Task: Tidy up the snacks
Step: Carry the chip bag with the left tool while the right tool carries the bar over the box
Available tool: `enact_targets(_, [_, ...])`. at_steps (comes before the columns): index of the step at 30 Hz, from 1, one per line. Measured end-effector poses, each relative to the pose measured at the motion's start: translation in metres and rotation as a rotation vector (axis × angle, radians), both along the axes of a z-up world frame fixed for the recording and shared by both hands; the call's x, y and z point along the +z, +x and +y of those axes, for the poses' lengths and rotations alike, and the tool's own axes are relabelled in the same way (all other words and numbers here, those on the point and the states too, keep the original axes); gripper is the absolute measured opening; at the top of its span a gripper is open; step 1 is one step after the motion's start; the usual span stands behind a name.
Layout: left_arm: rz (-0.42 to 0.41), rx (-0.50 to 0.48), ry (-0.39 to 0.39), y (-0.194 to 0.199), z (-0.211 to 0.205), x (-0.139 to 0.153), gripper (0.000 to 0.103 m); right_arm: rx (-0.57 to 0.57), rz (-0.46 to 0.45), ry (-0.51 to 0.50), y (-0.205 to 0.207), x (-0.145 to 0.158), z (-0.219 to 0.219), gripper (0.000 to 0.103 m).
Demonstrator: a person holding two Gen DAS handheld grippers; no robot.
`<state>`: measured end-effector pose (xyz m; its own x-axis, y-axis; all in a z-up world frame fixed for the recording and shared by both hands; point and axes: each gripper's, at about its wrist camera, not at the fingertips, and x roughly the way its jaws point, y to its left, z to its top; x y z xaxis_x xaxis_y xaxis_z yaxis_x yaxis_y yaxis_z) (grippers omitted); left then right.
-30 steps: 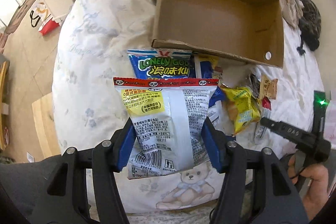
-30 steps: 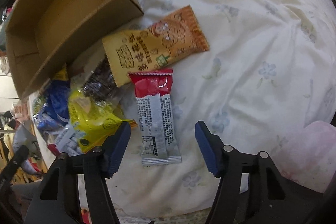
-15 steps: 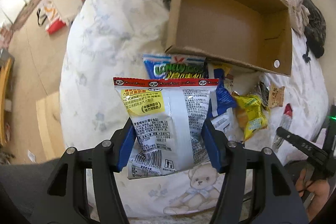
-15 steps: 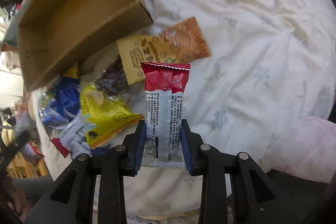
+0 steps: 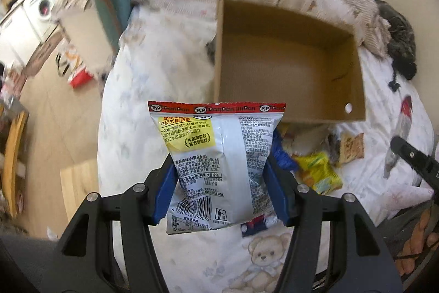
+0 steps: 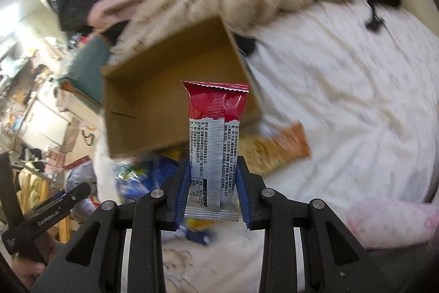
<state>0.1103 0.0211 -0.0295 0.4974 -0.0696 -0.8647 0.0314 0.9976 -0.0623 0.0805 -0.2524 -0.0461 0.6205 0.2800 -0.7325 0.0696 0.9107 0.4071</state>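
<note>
Nothing has yet been placed in the cardboard box (image 5: 288,67) on the bed (image 5: 164,73); a silver snack bag (image 5: 219,164) is pinched by the left gripper (image 5: 221,194), a red bar (image 6: 214,144) by the right gripper (image 6: 212,191), both held aloft near the box, while a pile of snacks (image 5: 318,169) remains

Left gripper (image 5: 221,188): blue-padded fingers (image 5: 164,190) closed against the two sides of a silver snack bag (image 5: 219,164), held upright above the bed. Right gripper (image 6: 213,187): fingers (image 6: 183,190) clamped on the lower part of a red-and-white bar wrapper (image 6: 214,139), also upright. Bare fingers of the person's right hand (image 5: 419,240) appear at the left view's lower right edge.
</note>
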Motion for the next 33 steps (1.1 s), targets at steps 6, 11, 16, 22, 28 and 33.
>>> enact_targets(6, [-0.080, -0.035, 0.040, 0.038, -0.013, 0.030, 0.057, 0.061, -0.082, -0.011, 0.030, 0.024, 0.011, 0.033])
enact_targets(11, [-0.120, -0.057, 0.042, 0.071, -0.031, 0.043, 0.057, 0.053, -0.117, 0.053, 0.054, 0.035, 0.012, 0.033])
enact_targets(16, [-0.135, -0.072, 0.034, 0.096, -0.048, 0.042, 0.057, 0.062, -0.134, 0.033, 0.082, 0.041, 0.015, 0.033])
enact_targets(22, [-0.141, -0.087, 0.067, 0.107, -0.059, 0.018, 0.057, 0.072, -0.115, -0.024, 0.117, 0.034, 0.018, 0.033])
enact_targets(28, [-0.093, -0.096, 0.072, 0.119, -0.063, -0.004, 0.057, 0.049, -0.033, 0.000, 0.127, 0.013, 0.015, 0.033])
enact_targets(33, [-0.080, -0.078, 0.093, 0.127, -0.060, -0.015, 0.057, 0.070, 0.056, -0.050, 0.138, -0.010, 0.017, 0.033])
